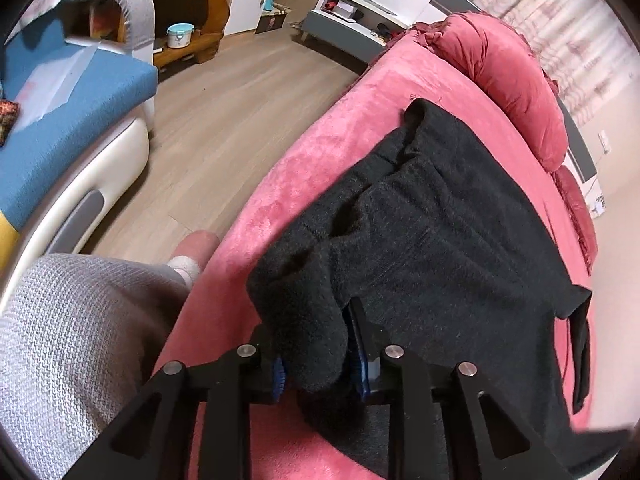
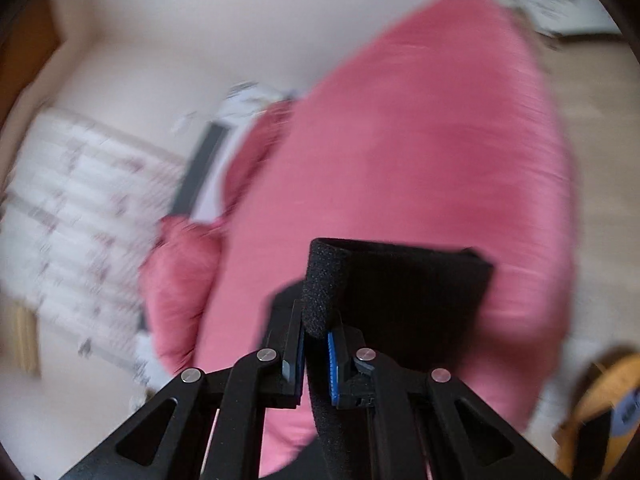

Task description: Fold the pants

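Note:
Black fleece pants (image 1: 440, 232) lie spread over a pink plush bed (image 1: 320, 148). My left gripper (image 1: 316, 364) is shut on a bunched end of the pants at the near edge of the bed. In the right wrist view my right gripper (image 2: 318, 344) is shut on another edge of the black pants (image 2: 400, 280) and holds it above the pink bed (image 2: 400, 140). That view is blurred by motion. A black strip (image 1: 582, 360) hangs at the right side of the pants.
A pink pillow (image 1: 512, 80) lies at the head of the bed. A blue and white sofa (image 1: 60, 120) stands across the wooden floor (image 1: 224, 112). The person's grey-clad leg (image 1: 72, 340) is beside the bed. A white cabinet (image 1: 360, 12) stands behind.

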Motion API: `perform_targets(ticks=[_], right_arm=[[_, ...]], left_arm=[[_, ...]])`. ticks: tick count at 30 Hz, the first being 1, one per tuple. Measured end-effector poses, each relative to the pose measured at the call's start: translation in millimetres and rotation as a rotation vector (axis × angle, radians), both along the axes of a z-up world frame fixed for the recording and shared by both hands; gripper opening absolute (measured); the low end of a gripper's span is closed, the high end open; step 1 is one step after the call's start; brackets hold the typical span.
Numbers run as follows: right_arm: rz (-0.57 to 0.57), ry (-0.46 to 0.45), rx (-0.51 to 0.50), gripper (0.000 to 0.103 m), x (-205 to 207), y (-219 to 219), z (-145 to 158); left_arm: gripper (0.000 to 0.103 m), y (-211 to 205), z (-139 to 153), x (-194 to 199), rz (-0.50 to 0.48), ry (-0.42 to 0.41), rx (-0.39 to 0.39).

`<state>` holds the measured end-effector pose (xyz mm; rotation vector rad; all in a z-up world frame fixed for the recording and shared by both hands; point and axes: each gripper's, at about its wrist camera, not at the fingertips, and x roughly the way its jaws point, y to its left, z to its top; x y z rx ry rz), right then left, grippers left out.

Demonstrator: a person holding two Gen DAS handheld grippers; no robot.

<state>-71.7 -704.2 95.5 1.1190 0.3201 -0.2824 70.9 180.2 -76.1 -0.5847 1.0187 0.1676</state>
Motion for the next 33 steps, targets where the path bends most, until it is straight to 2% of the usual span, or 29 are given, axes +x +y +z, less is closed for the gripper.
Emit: perform_targets(ticks=[4,5,7,10,13,15,16,18,21,23,25,26,28,30,32,33], right_arm=[[0.079,-0.118,-0.138,0.009,13.9,23.4,64.7],[0.077,-0.129,-0.15,0.009,8.7,24.6,70.7],[0.046,-0.12,-0.135,0.009,-8.4,17.5,62.2],[-0.033,-0.007,-0.083,0.009,-34.6,-5.0,13.3],[-0.112,0.15,0.033,0.009,-62.9,-29.6,-66.0],[-0.16,0.291,0.114,0.012,-74.3,-39.9,-125.0],[-0.182,0.333,0.151,0.013,-79.6,-43.6,-146.6],[-0.262,0.379,0.244,0.028,-94.5,-47.0,-186.5],[-0.337,0.383,0.315,0.033,-113.7,-48.5,-213.4],[-0.394,0.451,0.279,0.033,-122.9,-54.8,-208.5],[-0.478,0.524,0.194,0.033,-130.7,-55.2,-189.7],[-0.515,0.525,0.149,0.034,-138.0,-55.0,-179.6],[-0.554,0.455,0.072,0.035,-136.2,-53.8,-153.8],[-0.498,0.366,0.056,0.037,-122.5,-50.3,-140.1],[-0.353,0.299,0.057,0.037,-91.9,-40.1,-134.6],[-0.272,0.282,0.046,0.037,-69.6,-32.0,-131.8]], left_arm=[[0.031,-0.1,-1.4,-6.3,-0.004,0.005,0.024],[0.031,0.1,-2.7,-8.1,-0.006,0.008,0.036],[0.033,0.9,-5.2,-10.8,-0.01,0.004,0.044],[0.033,-0.8,-4.5,-10.7,-0.018,0.002,0.061],[0.034,-3.4,-3.8,-10.5,-0.022,0.004,0.082],[0.034,-4.4,-2.9,-10.3,-0.023,0.008,0.09],[0.034,-4.6,-2.0,-10.3,-0.022,0.011,0.091],[0.035,-5.2,0.4,-10.1,-0.025,0.023,0.096],[0.035,-7.8,12.8,-14.1,-0.042,0.018,0.105],[0.038,-12.5,25.8,-18.7,-0.059,-0.013,0.141],[0.043,-20.0,39.4,-22.9,-0.069,-0.055,0.197],[0.049,-24.5,45.0,-23.8,-0.074,-0.077,0.217],[0.056,-36.3,53.5,-22.6,-0.085,-0.118,0.246],[0.062,-53.7,60.3,-17.2,-0.102,-0.16,0.284],[0.072,-71.3,63.7,-9.4,-0.134,-0.195,0.318],[0.073,-80.9,64.6,-5.4,-0.154,-0.208,0.343]])
